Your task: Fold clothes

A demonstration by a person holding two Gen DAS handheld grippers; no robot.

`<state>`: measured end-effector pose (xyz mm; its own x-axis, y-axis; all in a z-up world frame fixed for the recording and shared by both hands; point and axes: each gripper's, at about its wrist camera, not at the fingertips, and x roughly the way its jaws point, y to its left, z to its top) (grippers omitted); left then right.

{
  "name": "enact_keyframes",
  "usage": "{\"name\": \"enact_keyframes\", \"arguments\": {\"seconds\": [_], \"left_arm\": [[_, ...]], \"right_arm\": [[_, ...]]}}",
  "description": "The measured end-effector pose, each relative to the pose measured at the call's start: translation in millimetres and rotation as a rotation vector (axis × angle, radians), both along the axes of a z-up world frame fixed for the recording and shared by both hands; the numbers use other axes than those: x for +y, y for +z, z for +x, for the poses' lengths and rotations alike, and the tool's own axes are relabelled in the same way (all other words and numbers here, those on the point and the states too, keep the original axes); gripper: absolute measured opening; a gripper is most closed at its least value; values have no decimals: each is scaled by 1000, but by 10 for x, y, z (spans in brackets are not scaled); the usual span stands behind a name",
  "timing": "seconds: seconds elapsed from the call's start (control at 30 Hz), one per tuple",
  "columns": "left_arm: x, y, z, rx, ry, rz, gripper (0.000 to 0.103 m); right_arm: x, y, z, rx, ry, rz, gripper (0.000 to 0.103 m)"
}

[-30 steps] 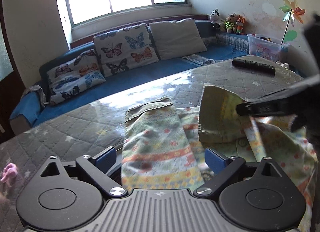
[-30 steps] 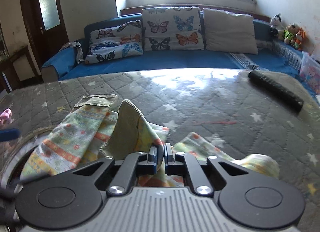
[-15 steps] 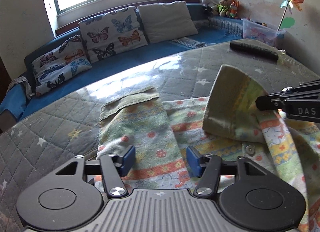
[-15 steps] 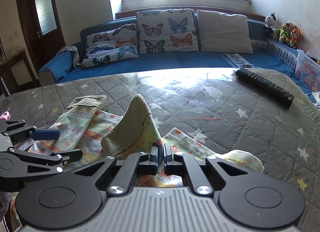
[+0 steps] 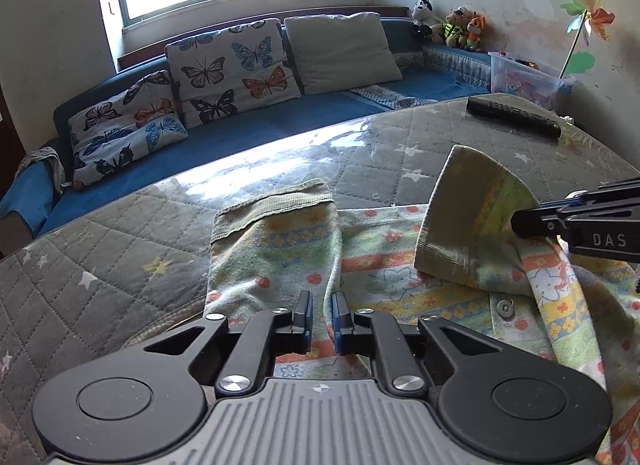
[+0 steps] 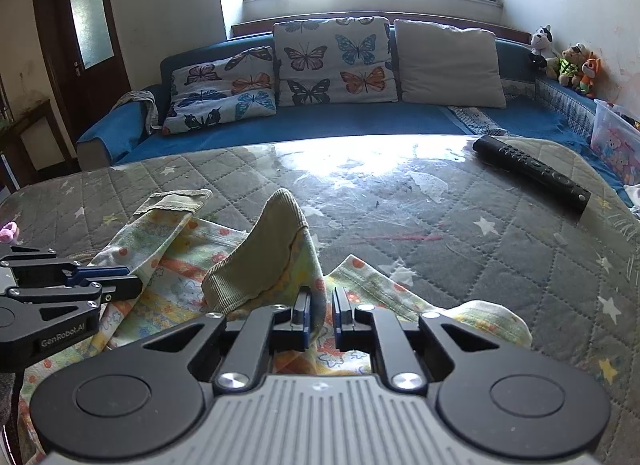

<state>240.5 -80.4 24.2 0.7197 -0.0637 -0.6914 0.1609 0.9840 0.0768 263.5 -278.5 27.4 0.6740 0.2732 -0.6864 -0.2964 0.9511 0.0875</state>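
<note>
L gripper narrowed on left sleeve | R gripper pinching raised right sleeve | risk: thin pinch slips, fold bunches

The left gripper has narrowed from wide open to nearly closed around the flat sleeve. It has also advanced onto the garment.

Left gripper nearly closed; right gripper pinching.
</note>
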Motion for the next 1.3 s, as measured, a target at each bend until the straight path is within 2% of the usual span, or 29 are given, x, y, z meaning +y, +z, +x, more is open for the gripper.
{"name": "enact_keyframes", "arguments": {"seconds": [0.13,0.2,0.3,0.33,0.4,0.43,0.47,0.5,0.57,0.63,0.9,1.07,1.27,1.3], "left_arm": [[7,23,-5,-3,-13,-21,19],[-8,22,2,1,-22,-28,30],[-46,1,23,8,-24,-27,39],[-58,-10,28,10,-26,-25,40],[-82,-34,40,18,-28,-16,38],[-89,-47,45,24,-26,-4,32],[-92,-59,50,31,-23,7,13],[-72,-66,49,36,-17,14,6],[14,-34,14,26,2,-2,2],[117,45,-69,-3,38,-9,2],[673,404,-849,-118,219,-64,1],[1020,628,-1336,-189,333,-98,1],[1271,594,-1891,-197,423,-135,1],[1297,563,-1945,-190,433,-144,1]], "right_arm": [[40,-11,7,-4,14,-5,21],[63,-23,16,-6,22,-12,22],[74,-42,30,-1,26,-13,22],[75,-48,30,0,28,-13,21],[65,-44,22,1,28,-11,17],[55,-34,11,1,27,-7,9],[41,-14,-10,-3,25,-5,7],[21,17,-44,-11,23,-5,6],[-18,79,-111,-27,19,-6,3],[-61,146,-185,-44,13,-5,2],[-374,469,-718,-125,-44,18,1],[-445,522,-954,-124,-44,15,2],[-217,431,-804,-95,-12,33,16],[-173,412,-736,-90,-10,41,29]]}}
